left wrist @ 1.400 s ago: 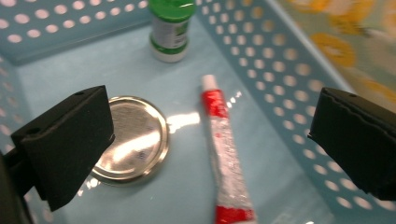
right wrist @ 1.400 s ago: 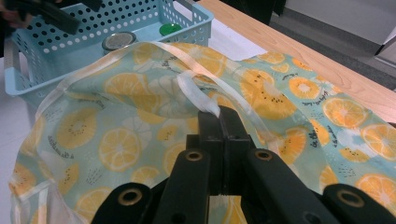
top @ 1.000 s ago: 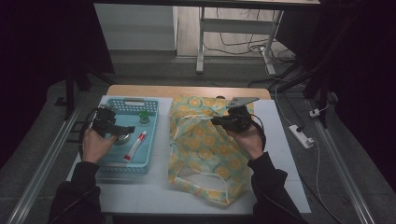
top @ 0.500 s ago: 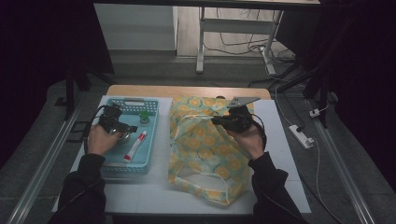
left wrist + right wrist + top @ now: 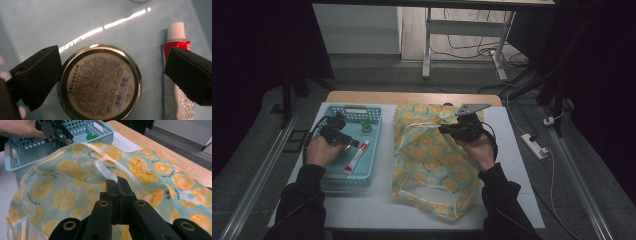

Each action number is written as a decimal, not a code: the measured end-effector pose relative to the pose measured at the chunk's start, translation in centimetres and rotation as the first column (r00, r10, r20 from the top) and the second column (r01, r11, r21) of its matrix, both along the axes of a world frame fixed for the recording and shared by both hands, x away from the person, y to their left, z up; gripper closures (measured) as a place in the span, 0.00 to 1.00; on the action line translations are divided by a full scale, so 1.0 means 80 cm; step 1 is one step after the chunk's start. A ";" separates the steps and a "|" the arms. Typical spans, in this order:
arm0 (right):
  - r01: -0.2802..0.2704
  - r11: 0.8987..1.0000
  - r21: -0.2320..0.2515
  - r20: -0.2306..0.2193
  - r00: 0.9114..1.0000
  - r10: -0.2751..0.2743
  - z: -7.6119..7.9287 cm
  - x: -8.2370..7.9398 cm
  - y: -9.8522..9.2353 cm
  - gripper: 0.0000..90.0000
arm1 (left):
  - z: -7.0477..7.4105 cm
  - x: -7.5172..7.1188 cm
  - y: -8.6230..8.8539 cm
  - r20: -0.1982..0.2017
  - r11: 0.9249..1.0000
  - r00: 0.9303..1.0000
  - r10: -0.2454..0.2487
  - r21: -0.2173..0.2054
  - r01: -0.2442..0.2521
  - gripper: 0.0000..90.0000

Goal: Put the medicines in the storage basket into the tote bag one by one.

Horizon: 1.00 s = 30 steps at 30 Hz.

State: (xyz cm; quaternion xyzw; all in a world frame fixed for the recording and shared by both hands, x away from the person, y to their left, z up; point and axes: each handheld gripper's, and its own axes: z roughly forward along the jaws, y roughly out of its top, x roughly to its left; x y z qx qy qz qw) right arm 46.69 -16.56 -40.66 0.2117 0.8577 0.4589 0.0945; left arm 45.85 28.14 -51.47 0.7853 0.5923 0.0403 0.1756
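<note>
Left gripper (image 5: 110,82) stands over the blue basket (image 5: 328,176), jaws spread wide around a round tin (image 5: 100,82); one jaw touches the tin, the other rests clear over the toothpaste tube (image 5: 176,72) at the tin's 3 o'clock. Right gripper (image 5: 117,181) is clamped tight on the white handle (image 5: 105,170) of the lemon-print bag (image 5: 432,165), at 3 o'clock of the basket.
</note>
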 end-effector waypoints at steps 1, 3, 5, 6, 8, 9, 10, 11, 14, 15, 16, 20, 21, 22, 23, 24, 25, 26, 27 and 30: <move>0.001 1.000 -0.001 0.000 1.000 -0.001 0.000 0.000 0.000 1.00 | 0.000 -0.001 -0.001 -0.007 1.000 1.000 0.002 0.003 -0.002 0.04; 0.000 1.000 -0.001 0.001 1.000 0.000 -0.001 0.000 0.000 1.00 | -0.001 -0.004 -0.003 -0.022 1.000 1.000 0.009 0.030 -0.008 0.04; -0.001 1.000 -0.002 0.001 1.000 0.001 -0.001 0.001 0.000 1.00 | -0.003 -0.005 -0.004 -0.042 0.999 0.999 0.009 0.038 -0.008 0.05; -0.002 1.000 -0.002 0.001 1.000 0.002 -0.001 0.001 0.001 1.00 | -0.003 -0.006 -0.006 -0.047 0.999 0.999 0.012 0.050 -0.010 0.06; -0.002 1.000 -0.003 0.002 1.000 0.002 -0.002 0.001 0.001 1.00 | -0.004 -0.008 -0.006 -0.056 0.998 0.998 0.020 0.065 -0.016 0.09; -0.002 1.000 -0.003 0.001 1.000 0.002 -0.002 0.000 0.001 1.00 | -0.005 -0.008 -0.006 -0.056 0.997 0.998 0.023 0.075 -0.019 0.12; -0.002 1.000 -0.003 0.001 1.000 0.002 -0.002 0.000 0.002 1.00 | -0.005 -0.009 -0.006 -0.059 0.996 0.998 0.025 0.091 -0.020 0.17; -0.003 1.000 -0.005 0.001 1.000 0.003 -0.002 0.000 0.001 1.00 | -0.005 -0.009 -0.005 -0.058 0.996 0.998 0.026 0.084 -0.021 0.21; 0.000 1.000 -0.005 0.002 1.000 0.000 -0.002 0.001 0.001 1.00 | -0.004 -0.010 -0.006 -0.065 0.996 0.998 0.028 0.089 -0.022 0.22; 0.000 1.000 -0.003 0.002 1.000 0.000 -0.002 0.001 0.001 1.00 | -0.004 -0.010 -0.006 -0.068 0.996 0.997 0.036 0.089 -0.030 0.22; 0.000 1.000 -0.003 0.002 1.000 0.000 -0.002 0.001 0.000 1.00 | -0.004 -0.010 -0.005 -0.069 0.996 0.997 0.039 0.085 -0.033 0.22; 0.001 1.000 0.000 0.003 1.000 -0.001 -0.002 0.001 0.000 1.00 | -0.001 -0.012 -0.002 -0.058 0.998 0.998 0.039 0.042 -0.037 0.22; -0.001 1.000 -0.001 0.002 1.000 0.001 -0.002 0.001 0.000 1.00 | 0.001 -0.013 -0.002 -0.055 0.999 0.998 0.035 0.035 -0.033 0.22; -0.001 1.000 -0.001 0.001 1.000 0.001 -0.002 0.001 0.000 1.00 | 0.003 -0.013 -0.002 -0.045 0.999 0.998 0.032 0.032 -0.030 0.22; -0.001 1.000 -0.001 0.002 1.000 0.001 -0.002 0.001 0.000 1.00 | 0.006 -0.014 -0.001 -0.035 0.999 0.999 0.029 0.030 -0.028 0.22; -0.002 1.000 0.000 0.001 1.000 0.002 -0.003 0.001 0.000 1.00 | 0.009 -0.015 -0.001 -0.023 0.999 0.999 0.028 0.024 -0.027 0.22; -0.002 1.000 0.000 0.000 1.000 0.002 -0.003 0.001 0.000 1.00 | 0.012 -0.016 -0.001 -0.013 1.000 1.000 0.022 0.016 -0.021 0.22; -0.002 1.000 0.000 0.000 1.000 0.002 -0.003 0.001 0.001 1.00 | 0.015 -0.017 -0.001 0.000 1.000 1.000 0.017 0.010 -0.017 0.22; -0.002 1.000 -0.001 0.000 1.000 0.002 -0.002 0.001 0.001 1.00 | 0.018 -0.019 0.000 0.013 1.000 1.000 0.011 0.002 -0.011 0.22; -0.001 1.000 0.000 -0.003 1.000 0.001 -0.002 0.000 0.001 1.00 | 0.027 -0.025 -0.001 0.053 0.999 0.999 -0.002 -0.044 0.004 0.22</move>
